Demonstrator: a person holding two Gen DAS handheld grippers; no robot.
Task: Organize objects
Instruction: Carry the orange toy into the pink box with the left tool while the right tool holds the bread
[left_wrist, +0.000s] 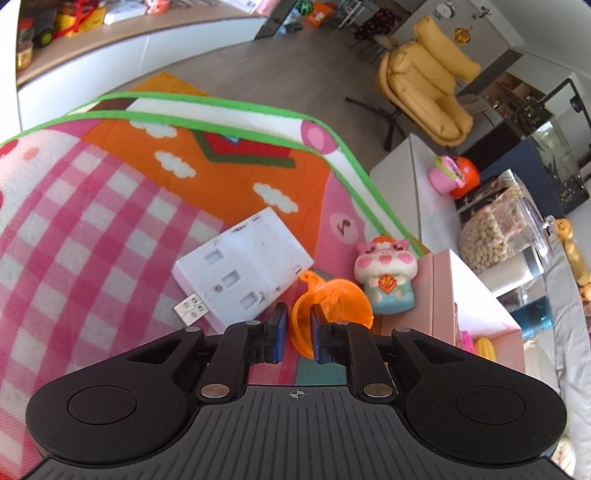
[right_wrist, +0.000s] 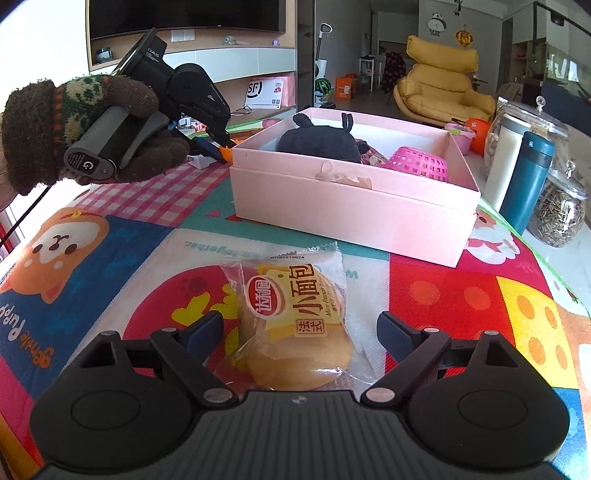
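My left gripper (left_wrist: 299, 323) is shut on the rim of an orange see-through plastic scoop (left_wrist: 334, 299), just above the play mat and left of the pink box (left_wrist: 443, 291). The right wrist view shows this left gripper (right_wrist: 221, 147) in a gloved hand (right_wrist: 92, 129), its tips at the far left corner of the pink box (right_wrist: 351, 210). My right gripper (right_wrist: 299, 321) stands open, low over the mat. A wrapped small bread (right_wrist: 295, 325) lies between its fingers, and neither pad touches it.
A white plug adapter (left_wrist: 247, 273) and a pig figure (left_wrist: 388, 277) lie on the mat by the scoop. The box holds a black knitted hat (right_wrist: 317, 144) and a pink basket (right_wrist: 421, 162). Glass jars (right_wrist: 557, 210) and a teal flask (right_wrist: 528, 177) stand right of it.
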